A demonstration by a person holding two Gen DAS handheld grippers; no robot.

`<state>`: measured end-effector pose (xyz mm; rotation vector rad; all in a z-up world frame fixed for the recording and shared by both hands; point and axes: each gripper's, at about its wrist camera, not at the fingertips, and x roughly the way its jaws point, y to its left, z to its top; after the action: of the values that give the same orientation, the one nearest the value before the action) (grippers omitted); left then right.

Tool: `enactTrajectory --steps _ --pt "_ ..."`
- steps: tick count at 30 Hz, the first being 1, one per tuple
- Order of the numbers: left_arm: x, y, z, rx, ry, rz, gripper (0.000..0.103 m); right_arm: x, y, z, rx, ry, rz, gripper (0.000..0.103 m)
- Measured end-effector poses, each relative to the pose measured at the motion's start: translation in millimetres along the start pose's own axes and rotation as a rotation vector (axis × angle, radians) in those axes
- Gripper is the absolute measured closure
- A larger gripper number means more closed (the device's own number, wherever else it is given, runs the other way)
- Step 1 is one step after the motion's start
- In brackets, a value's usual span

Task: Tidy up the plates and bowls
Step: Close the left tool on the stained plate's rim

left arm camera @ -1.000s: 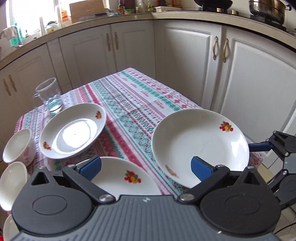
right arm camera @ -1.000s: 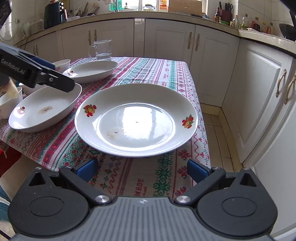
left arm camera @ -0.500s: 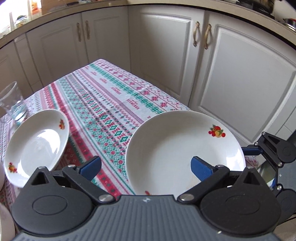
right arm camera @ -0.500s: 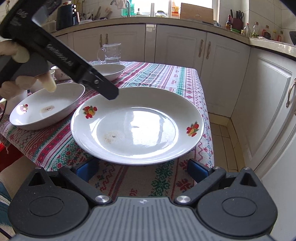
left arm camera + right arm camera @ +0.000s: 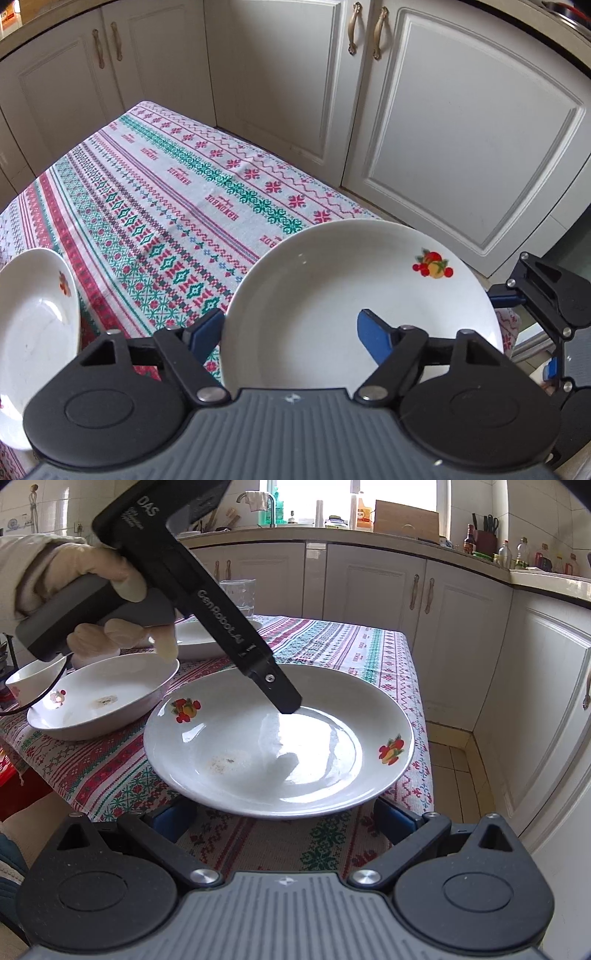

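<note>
A large white plate (image 5: 332, 295) with fruit prints sits at the table's near right corner; it also shows in the right wrist view (image 5: 280, 742). My left gripper (image 5: 291, 332) is open, straddling its left rim from above, one finger (image 5: 373, 338) over the plate and the other outside. In the right wrist view the left gripper (image 5: 284, 698) hangs over the plate's far side. My right gripper (image 5: 284, 816) is open at the table's edge, its fingers on either side below the plate's near rim. A second white plate (image 5: 99, 698) lies left; it also shows in the left wrist view (image 5: 33, 325).
A third plate (image 5: 199, 638), a glass jug (image 5: 240, 594) and a small bowl (image 5: 29, 675) stand further back left on the patterned tablecloth (image 5: 166, 199). White cabinet doors (image 5: 461, 129) stand close behind the table. The right gripper's body (image 5: 554, 302) is beside the plate.
My left gripper has swung right and come down over the large plate, so its fingers now straddle the rim. My right gripper has crept closer under the plate's near rim.
</note>
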<state>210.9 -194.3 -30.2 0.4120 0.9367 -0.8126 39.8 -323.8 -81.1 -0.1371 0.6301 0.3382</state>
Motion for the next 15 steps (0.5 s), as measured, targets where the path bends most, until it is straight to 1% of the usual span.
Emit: enactTrajectory --steps 4,15 --pt "7.2 7.0 3.7 -0.005 0.031 -0.021 0.033 0.5 -0.7 0.7 -0.007 -0.001 0.011 0.000" --pt "15.5 15.1 13.1 -0.001 0.097 -0.077 0.034 2.6 -1.2 3.6 -0.023 0.008 0.028 0.000"
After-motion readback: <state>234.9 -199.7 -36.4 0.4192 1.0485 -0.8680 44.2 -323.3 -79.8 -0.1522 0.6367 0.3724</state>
